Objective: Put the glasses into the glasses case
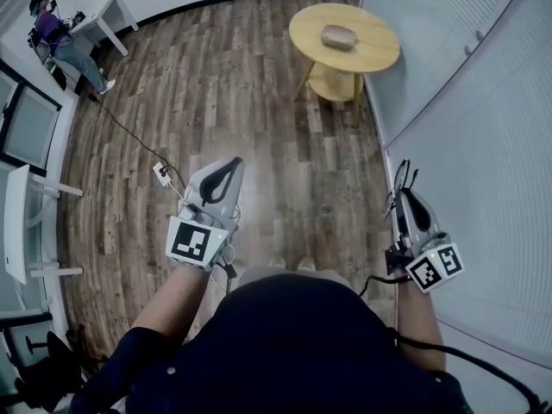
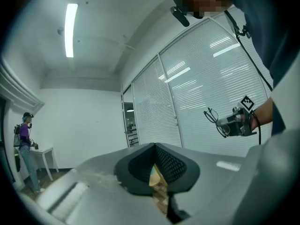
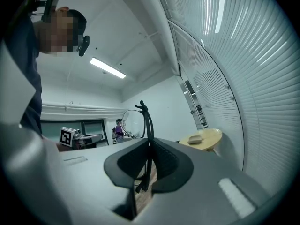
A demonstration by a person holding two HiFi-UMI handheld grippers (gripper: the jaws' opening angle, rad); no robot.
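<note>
The tan glasses case (image 1: 339, 35) lies shut on a round wooden table (image 1: 375, 54) far ahead, and it shows small in the right gripper view as the case (image 3: 195, 138). My right gripper (image 1: 405, 192) is shut on the black-framed glasses (image 1: 401, 178), held upright in the air beside the blind-covered wall. In the right gripper view the glasses (image 3: 148, 121) stand between the pads of that gripper (image 3: 149, 161). My left gripper (image 1: 226, 169) hangs over the wood floor, jaws closed with nothing between them. The left gripper view shows the right gripper (image 2: 234, 122) and the glasses (image 2: 216, 118).
A glass wall with blinds (image 1: 483, 119) runs along the right. A power strip and cable (image 1: 162, 175) lie on the floor ahead of my left gripper. A person in purple (image 1: 56, 37) stands by a white desk (image 1: 108, 15) at far left. Another white table (image 1: 21, 222) stands left.
</note>
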